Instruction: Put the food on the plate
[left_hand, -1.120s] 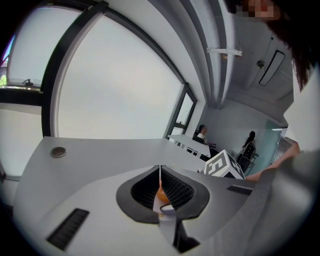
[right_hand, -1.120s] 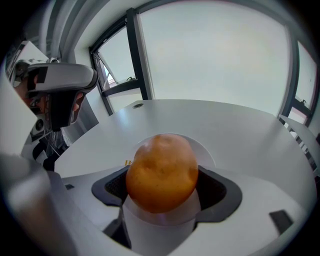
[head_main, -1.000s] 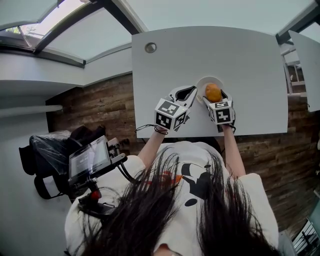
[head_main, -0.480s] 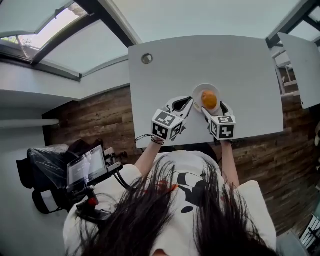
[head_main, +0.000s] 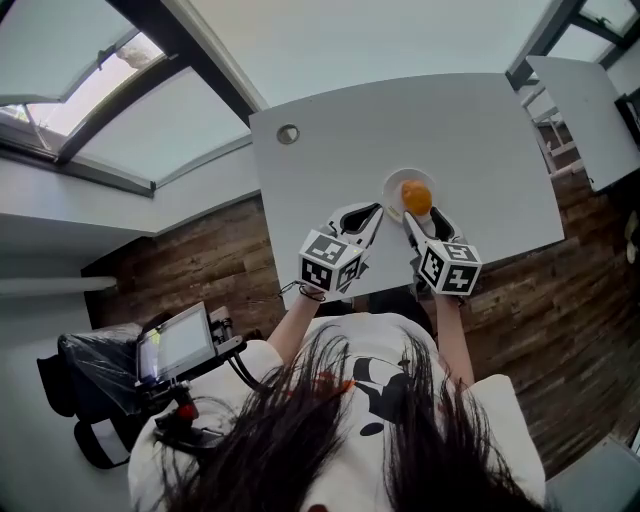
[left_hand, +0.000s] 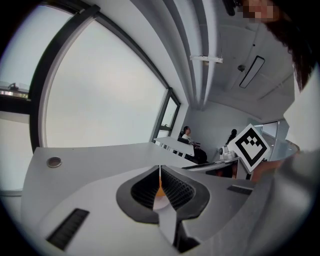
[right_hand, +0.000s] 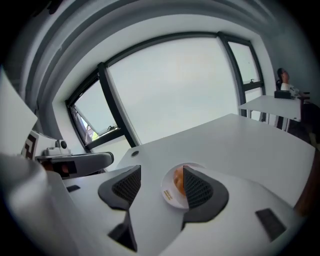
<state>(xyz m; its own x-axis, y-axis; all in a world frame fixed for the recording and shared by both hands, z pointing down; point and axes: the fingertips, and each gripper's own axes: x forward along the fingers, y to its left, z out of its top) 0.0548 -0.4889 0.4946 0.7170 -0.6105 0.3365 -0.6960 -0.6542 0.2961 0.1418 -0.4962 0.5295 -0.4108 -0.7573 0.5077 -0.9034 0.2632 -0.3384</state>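
Right gripper (head_main: 424, 221) pulls back, jaws closing on nothing, left gripper (head_main: 369, 212) pressed together and empty — the orange food (head_main: 416, 197) sits on the plate (head_main: 392, 186), likely light and soft, best pinched gently across its middle.

Orange food (head_main: 416, 196), white plate (head_main: 391, 188), grey table (head_main: 400, 110)

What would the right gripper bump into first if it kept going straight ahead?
Most likely the plate, with the orange food on it, just ahead of the right gripper. Its jaws are closing, gripping nothing. Depth is hard to judge.
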